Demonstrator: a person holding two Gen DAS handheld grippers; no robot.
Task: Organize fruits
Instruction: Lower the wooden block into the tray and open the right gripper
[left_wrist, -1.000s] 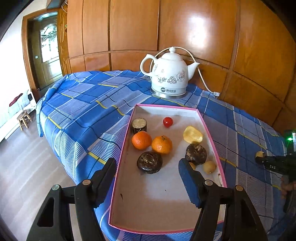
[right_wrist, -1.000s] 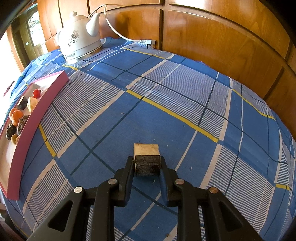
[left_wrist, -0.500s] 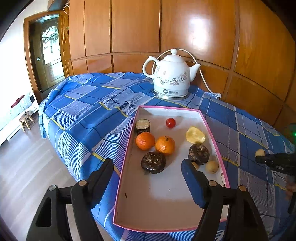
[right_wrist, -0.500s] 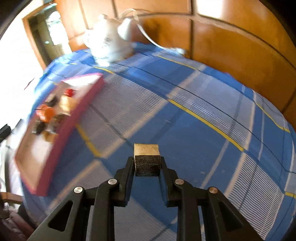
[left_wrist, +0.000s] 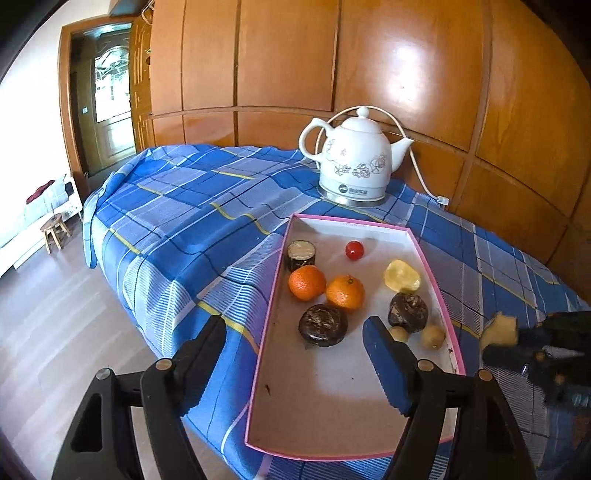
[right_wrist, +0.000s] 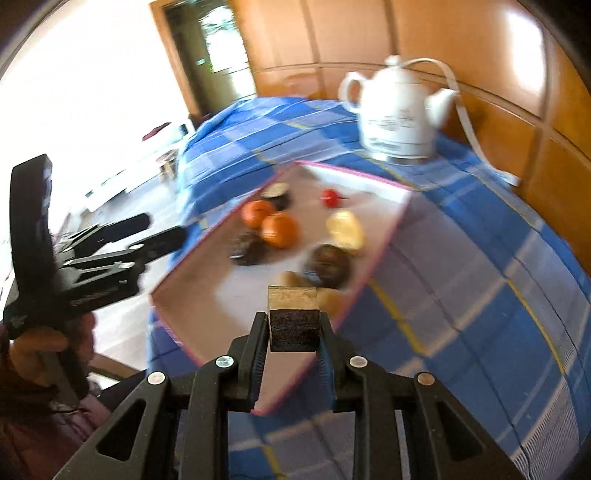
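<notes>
R gripper (right_wrist: 293, 332) clamps dark chunk (right_wrist: 294, 324) over tray (left_wrist: 424, 254) rim; L gripper (left_wrist: 295, 343) agape, empty.

blue plaid cloth (left_wrist: 192, 206) with yellow lines, pink-rimmed tray (left_wrist: 275, 295), two orange mandarins (left_wrist: 306, 282), white floral kettle (left_wrist: 354, 166)

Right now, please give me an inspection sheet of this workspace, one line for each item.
Surface: blue checked cloth covers it.
Job's things: pink-rimmed tray holds two oranges, a red fruit, dark fruits and others; a dark cut chunk is carried.
Clutter: nothing seen.
Grippers: left gripper open, empty, over the tray's near end; right gripper shut on the chunk.
Cables: white cord runs from the white kettle.
Surroundings: wooden wall panels, door, small stool.
</notes>
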